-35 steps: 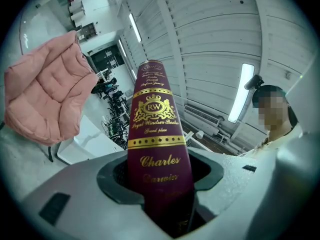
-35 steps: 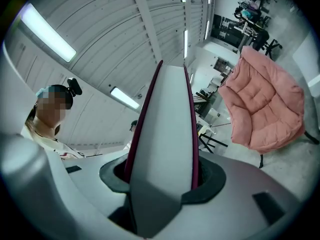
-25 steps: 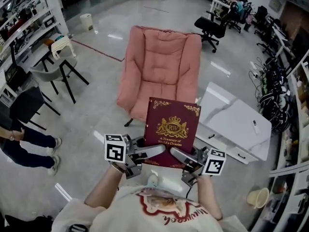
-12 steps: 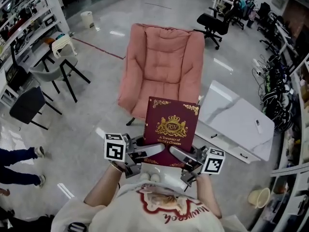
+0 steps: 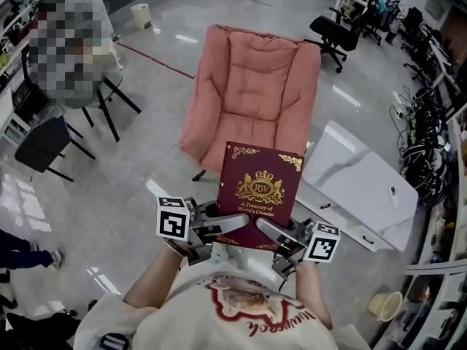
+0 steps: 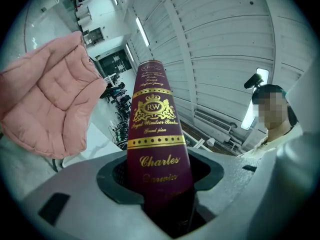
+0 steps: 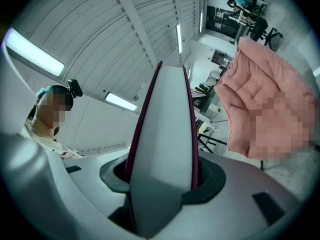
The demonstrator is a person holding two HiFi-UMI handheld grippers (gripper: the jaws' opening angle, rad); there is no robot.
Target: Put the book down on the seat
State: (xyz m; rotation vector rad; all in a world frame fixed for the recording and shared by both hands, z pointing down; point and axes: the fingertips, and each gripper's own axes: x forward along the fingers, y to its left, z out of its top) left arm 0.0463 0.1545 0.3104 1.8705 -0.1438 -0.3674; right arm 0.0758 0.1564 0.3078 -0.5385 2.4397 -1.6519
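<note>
Book [image 5: 259, 203], dark red with gilt lettering, is held out in front of the person with its cover facing up. It is carried between both grippers and has not yet been put down. The left gripper [image 5: 222, 228] grips the near corner on the spine side, and its own view shows the gold-printed spine wedged between the jaws. The right gripper [image 5: 276, 235] grips the near corner on the page side, with the pale fore-edge filling the gap between its jaws. Both are closed on the book, so neither hand is free and neither is clearly nearer the goal.

The book's long axis runs from 6 to 12 o'clock in the head view, away from the person. The seat [image 5: 233, 141] of the pink padded armchair [image 5: 255, 64] lies straight along that line at 12 o'clock. The backrest is at the far end and the open front edge faces the book. From above, the book's far edge overlaps the front of the chair. I judge the book is held higher than the cushion, but the gap can't be read.

The move ahead looks like a straight push toward 12 o'clock and then down, with no turning needed. The cushion is soft and quilted, so the book should settle without sliding.

A white table [image 5: 357, 184] stands just beside the chair at about 4 o'clock from it. The pale, glossy floor [image 5: 124, 188] surrounds the chair. Office chairs [image 5: 332, 31] stand well off at 1 o'clock.
</note>
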